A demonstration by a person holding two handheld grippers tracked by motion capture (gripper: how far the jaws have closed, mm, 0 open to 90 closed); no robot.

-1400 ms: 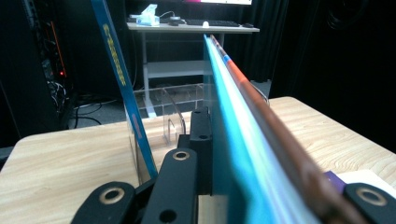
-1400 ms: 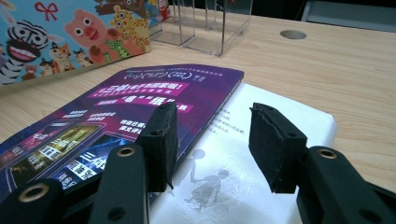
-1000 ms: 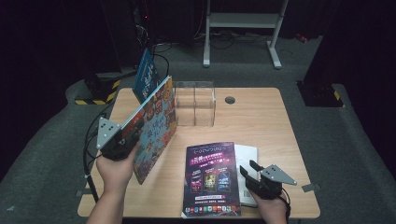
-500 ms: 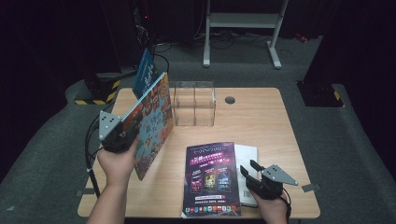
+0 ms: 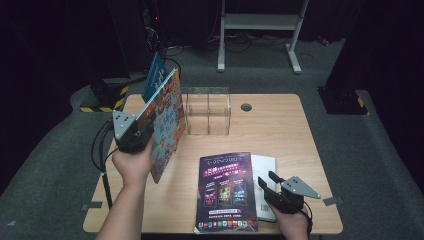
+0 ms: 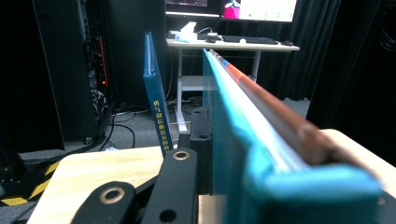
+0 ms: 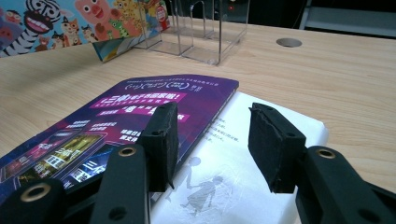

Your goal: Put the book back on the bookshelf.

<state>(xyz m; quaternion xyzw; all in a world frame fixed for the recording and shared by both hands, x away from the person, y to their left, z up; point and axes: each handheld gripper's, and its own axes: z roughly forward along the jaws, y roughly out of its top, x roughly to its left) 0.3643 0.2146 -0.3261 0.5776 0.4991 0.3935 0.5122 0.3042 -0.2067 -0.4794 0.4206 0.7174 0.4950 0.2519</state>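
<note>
My left gripper [image 5: 136, 134] is shut on the lower edge of a colourful picture book [image 5: 166, 120] and holds it upright on edge above the table's left side. In the left gripper view the book [image 6: 261, 116] runs away edge-on beside one black jaw. A clear acrylic holder [image 5: 207, 111] stands just right of the book. A purple brochure [image 5: 225, 192] lies at the front, overlapping a white book [image 5: 266, 170]. My right gripper [image 5: 267, 182] hovers open over the white book [image 7: 233, 154], with nothing between its pads.
A blue book [image 5: 152, 75] stands upright at the table's back left corner, behind the held book. A round cable hole [image 5: 246, 107] sits in the wooden table [image 5: 285, 135] near the back. A white-legged desk [image 5: 260, 22] stands on the floor beyond.
My left gripper has carried the picture book a little farther from the front edge, toward the clear holder. The right gripper has stayed where it was.
</note>
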